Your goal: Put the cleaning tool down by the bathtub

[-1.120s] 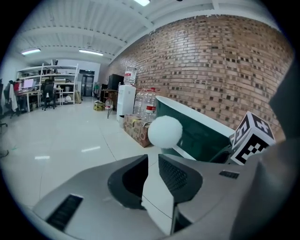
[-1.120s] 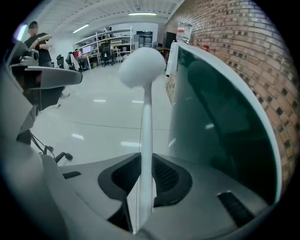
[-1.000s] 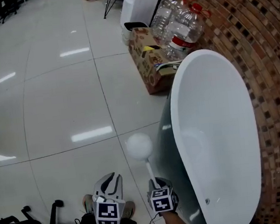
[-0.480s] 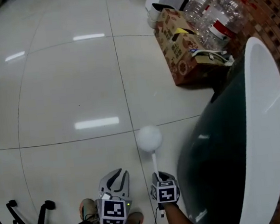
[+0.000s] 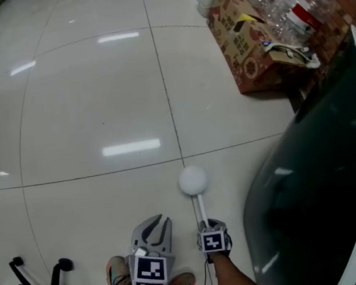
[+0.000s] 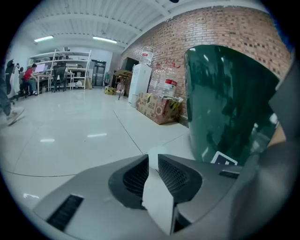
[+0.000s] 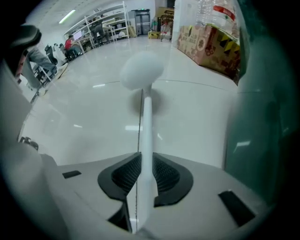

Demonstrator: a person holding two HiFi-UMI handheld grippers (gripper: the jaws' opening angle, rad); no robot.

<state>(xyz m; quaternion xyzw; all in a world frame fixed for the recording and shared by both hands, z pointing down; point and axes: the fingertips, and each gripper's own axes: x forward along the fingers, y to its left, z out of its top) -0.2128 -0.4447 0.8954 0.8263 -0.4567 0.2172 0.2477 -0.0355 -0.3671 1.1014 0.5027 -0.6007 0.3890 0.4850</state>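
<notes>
The cleaning tool is a white stick with a round white head [image 5: 192, 179]. My right gripper [image 5: 203, 223] is shut on its handle [image 7: 146, 131], and the head [image 7: 141, 70] points forward over the floor tiles. The bathtub [image 5: 309, 188] stands just right of the tool, showing its dark green outer wall [image 7: 267, 108] and a strip of white rim. My left gripper [image 5: 155, 222] hangs beside the right one, its jaws a little apart with nothing between them [image 6: 153, 161]. The tub's wall [image 6: 225, 103] also shows in the left gripper view.
A printed cardboard box [image 5: 250, 42] and large water bottles [image 5: 283, 1] stand beyond the tub's far end by the brick wall. A black chair base [image 5: 40, 279] lies at the lower left. A shoe [image 5: 115, 268] shows under the left gripper. Glossy floor tiles [image 5: 99, 115] spread to the left.
The tub has slid to the right edge of the head view and its white inside is out of sight. The tool and both grippers sit slightly further right, grip unchanged.
</notes>
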